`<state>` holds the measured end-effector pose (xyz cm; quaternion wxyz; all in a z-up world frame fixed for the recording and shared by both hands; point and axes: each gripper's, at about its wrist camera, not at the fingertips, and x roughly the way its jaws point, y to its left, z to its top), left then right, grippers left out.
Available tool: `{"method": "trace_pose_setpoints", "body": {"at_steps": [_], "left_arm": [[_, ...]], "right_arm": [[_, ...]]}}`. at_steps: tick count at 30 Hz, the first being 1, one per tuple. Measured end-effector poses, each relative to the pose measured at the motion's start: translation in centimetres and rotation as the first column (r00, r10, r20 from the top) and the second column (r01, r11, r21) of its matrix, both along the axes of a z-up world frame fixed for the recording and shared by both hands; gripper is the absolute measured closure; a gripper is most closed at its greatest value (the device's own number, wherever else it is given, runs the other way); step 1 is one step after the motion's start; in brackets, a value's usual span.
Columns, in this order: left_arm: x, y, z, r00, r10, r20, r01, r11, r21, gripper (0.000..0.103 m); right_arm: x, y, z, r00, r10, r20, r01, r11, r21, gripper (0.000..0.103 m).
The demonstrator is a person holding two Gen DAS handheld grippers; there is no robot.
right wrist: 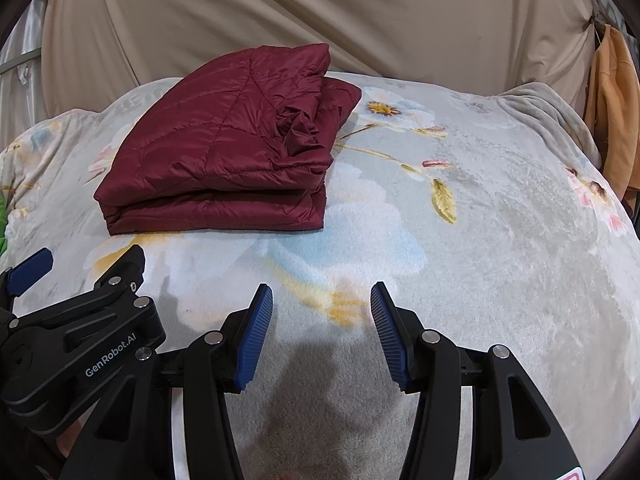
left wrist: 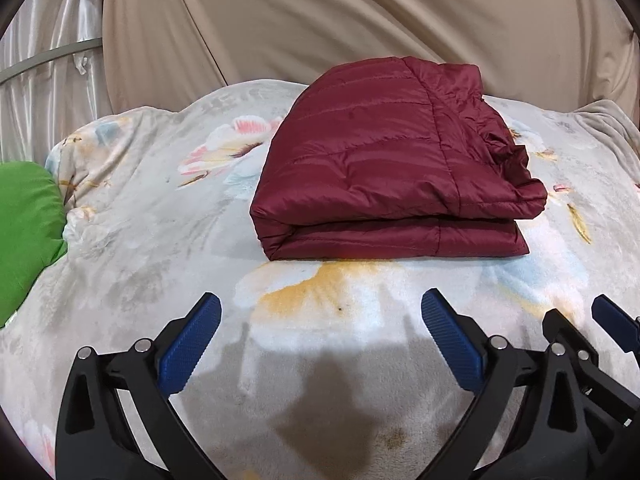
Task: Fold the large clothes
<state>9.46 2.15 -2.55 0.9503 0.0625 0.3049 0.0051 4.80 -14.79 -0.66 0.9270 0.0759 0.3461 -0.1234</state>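
A maroon quilted jacket (left wrist: 384, 164) lies folded into a thick rectangle on a floral fleece blanket (left wrist: 160, 208). It also shows in the right wrist view (right wrist: 224, 152), up and to the left. My left gripper (left wrist: 320, 312) is open and empty, held back from the jacket's near edge. My right gripper (right wrist: 322, 300) is open and empty, to the right of the jacket and short of it. Each gripper shows at the edge of the other's view: the right gripper (left wrist: 592, 332) and the left gripper (right wrist: 80, 272).
A green cloth (left wrist: 28, 232) lies at the blanket's left edge. Beige fabric (left wrist: 320, 20) hangs behind the bed. An orange garment (right wrist: 612, 112) hangs at the far right. A metal rail (left wrist: 48, 60) shows at the back left.
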Motion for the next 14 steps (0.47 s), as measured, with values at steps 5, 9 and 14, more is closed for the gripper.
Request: {"method": "trace_pose_setpoints", "body": {"at_steps": [5,9,14], "left_arm": [[0.08,0.13,-0.07,1.000,-0.007,-0.009,0.007,1.000,-0.010,0.005],[0.10,0.06,-0.11,1.000,-0.010,-0.013,0.010,1.000,-0.009,0.005],[0.12,-0.14,-0.14,1.000,-0.011,-0.008,0.011,1.000,-0.008,0.006]], "right_arm": [[-0.07,0.00,-0.01,1.000,0.000,0.001,0.000,1.000,-0.002,0.052],[-0.05,-0.23,0.01,1.000,0.004,0.006,-0.004,1.000,-0.005,0.052],[0.00,-0.39,0.02,1.000,0.005,0.007,-0.005,1.000,-0.006,0.052]]}}
